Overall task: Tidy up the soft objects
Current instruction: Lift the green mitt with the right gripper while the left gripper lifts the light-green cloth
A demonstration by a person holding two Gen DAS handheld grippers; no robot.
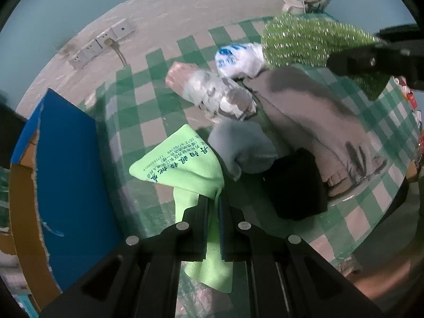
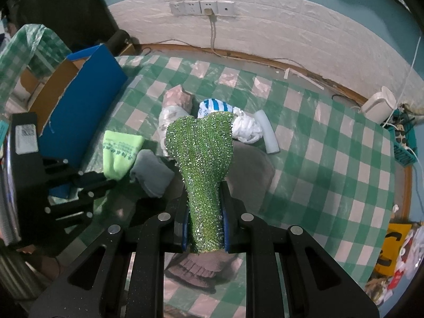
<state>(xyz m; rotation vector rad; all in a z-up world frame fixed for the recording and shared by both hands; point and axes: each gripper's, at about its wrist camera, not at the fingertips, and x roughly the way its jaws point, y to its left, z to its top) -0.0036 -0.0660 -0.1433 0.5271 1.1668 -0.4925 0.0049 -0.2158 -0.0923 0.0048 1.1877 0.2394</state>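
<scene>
Fingers (image 1: pixel 213 206) of the left gripper were pinched shut on a light green cloth (image 1: pixel 182 164), just beside a grey sock (image 1: pixel 243 145). Right fingers (image 2: pixel 205 206) squeezed a sparkly green cloth (image 2: pixel 201 143) above the checked tabletop (image 2: pixel 331 159).

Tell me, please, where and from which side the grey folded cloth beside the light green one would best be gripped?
Probably the grey folded cloth is best pinched from above at its rounded fold nearest the left gripper. It lies bunched atop the brown garment, so the raised fold offers a thick edge. Both grippers are full, though: the left holds the light green cloth.
</scene>
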